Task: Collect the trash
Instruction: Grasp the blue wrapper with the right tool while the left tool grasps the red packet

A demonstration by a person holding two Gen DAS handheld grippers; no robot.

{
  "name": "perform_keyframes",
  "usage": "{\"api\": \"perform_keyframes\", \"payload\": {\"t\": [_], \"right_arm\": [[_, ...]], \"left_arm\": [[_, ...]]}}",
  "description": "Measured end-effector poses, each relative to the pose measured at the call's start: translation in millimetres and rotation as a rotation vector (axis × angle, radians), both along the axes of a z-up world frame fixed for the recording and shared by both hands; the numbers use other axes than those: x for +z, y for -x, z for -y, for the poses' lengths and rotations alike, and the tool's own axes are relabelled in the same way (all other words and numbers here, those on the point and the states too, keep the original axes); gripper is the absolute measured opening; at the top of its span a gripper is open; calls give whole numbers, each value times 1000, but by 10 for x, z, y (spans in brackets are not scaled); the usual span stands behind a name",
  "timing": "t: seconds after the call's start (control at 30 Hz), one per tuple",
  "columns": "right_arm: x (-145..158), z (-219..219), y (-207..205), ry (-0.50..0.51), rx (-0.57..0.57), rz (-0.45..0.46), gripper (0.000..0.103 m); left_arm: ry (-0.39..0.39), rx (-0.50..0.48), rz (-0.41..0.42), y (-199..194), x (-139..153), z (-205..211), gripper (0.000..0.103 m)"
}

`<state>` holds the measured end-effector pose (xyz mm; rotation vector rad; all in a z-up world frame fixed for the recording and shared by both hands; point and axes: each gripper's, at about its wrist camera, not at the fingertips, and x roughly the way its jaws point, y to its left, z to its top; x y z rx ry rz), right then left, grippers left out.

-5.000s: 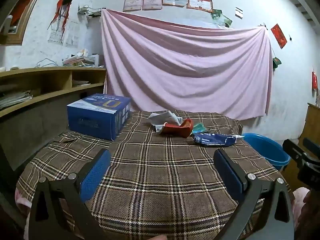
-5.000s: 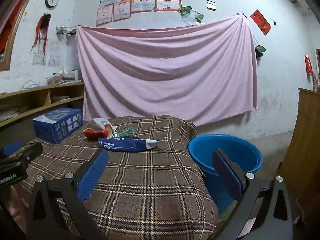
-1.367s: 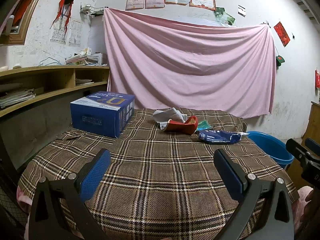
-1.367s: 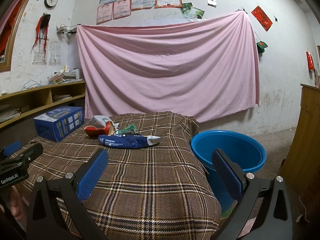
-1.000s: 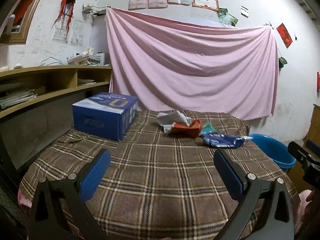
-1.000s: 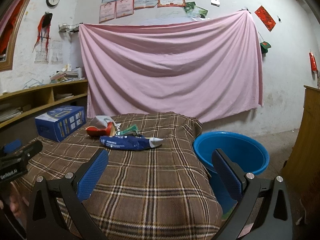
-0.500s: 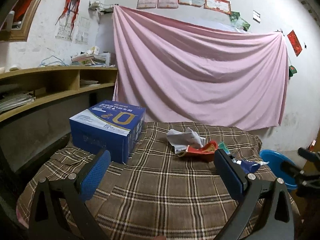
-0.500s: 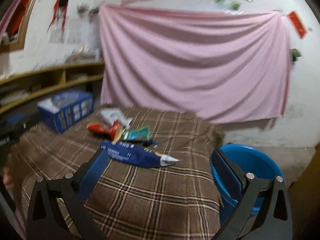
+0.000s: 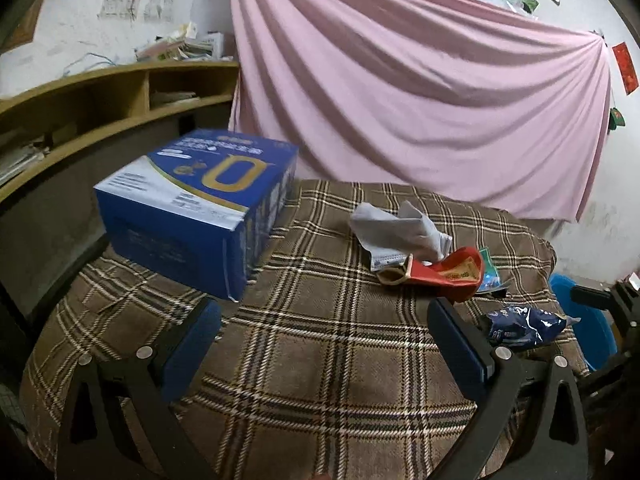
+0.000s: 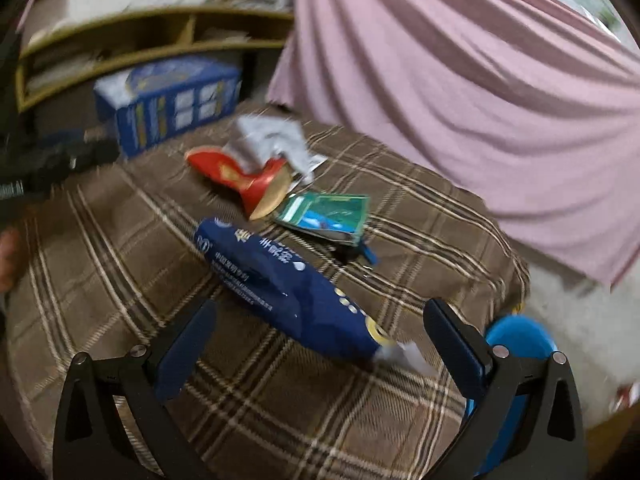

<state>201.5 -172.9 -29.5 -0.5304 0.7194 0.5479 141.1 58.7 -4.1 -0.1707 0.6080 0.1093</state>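
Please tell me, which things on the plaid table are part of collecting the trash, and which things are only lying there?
Belongs to the job:
- dark blue wrapper
- red wrapper
- green packet
- crumpled grey paper
- blue basin, probably for the trash
- right gripper, open over the dark blue wrapper

Only lying about:
- blue box
- papers on the wooden shelf
- pink sheet

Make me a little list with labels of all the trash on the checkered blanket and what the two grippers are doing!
surface: brown plaid blanket
trash nearest right gripper: dark blue crinkly plastic wrapper
other trash: red and gold paper packet, crumpled grey-white paper, flat green packet
not trash, probably: big blue cardboard box
bin: round blue plastic tub, beside the blanket's edge
left gripper: open, empty
right gripper: open, empty, just short of the blue wrapper
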Motion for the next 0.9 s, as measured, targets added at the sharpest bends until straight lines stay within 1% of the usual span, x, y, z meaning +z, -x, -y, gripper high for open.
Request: {"api": "perform_keyframes", "payload": {"t": [0.07, 0.13, 0.2, 0.23, 0.27, 0.3, 0.33, 0.37, 0.43, 0.47, 0.5, 0.53, 0.57, 0.6, 0.67, 0.73, 0.77, 0.87, 0.9], "right_arm": [[-60, -48, -60, 45, 18, -2, 103], [-95, -41, -124, 48, 22, -25, 103], [-89, 0, -190, 20, 20, -52, 95], [-83, 30, -210, 8, 13, -61, 92], [-79, 48, -236, -3, 4, -68, 83], [-77, 74, -265, -18, -6, -79, 71], [-68, 117, -302, -44, -16, -100, 64], [-60, 160, -337, -66, -26, -118, 56], [-54, 216, -360, -98, -42, -133, 50], [-39, 252, -370, -117, -50, -137, 45], [-42, 259, -372, -128, -59, -139, 40], [-38, 283, -379, -140, -68, -145, 36], [-35, 306, -370, -154, -75, -152, 28], [-26, 331, -362, -168, -81, -158, 25], [-17, 354, -352, -182, -89, -159, 23], [-3, 384, -330, -191, -92, -160, 22], [-5, 382, -325, -193, -92, -160, 22], [-11, 366, -324, -194, -93, -161, 21], [-13, 370, -319, -193, -93, -160, 21]], "left_arm": [[-1, -11, -15, -60, -13, -5, 101], [2, -29, -31, -123, -32, 7, 101], [12, -53, -46, -181, -47, 28, 100], [15, -61, -54, -208, -57, 33, 100], [21, -73, -62, -254, -62, 27, 100], [27, -88, -69, -284, -68, 30, 100], [35, -107, -74, -313, -76, 41, 100], [43, -126, -76, -336, -80, 53, 99], [59, -164, -77, -386, -74, 79, 94], [65, -178, -79, -405, -74, 91, 93], [73, -192, -83, -435, -75, 97, 89], [88, -210, -86, -475, -75, 95, 80], [97, -218, -90, -476, -68, 123, 77], [108, -226, -93, -523, -65, 112, 72], [133, -248, -100, -614, -65, 107, 67], [148, -273, -103, -673, -70, 114, 57], [152, -287, -105, -709, -66, 119, 54], [156, -326, -116, -797, -61, 161, 42], [158, -334, -122, -816, -56, 174, 35]]}}
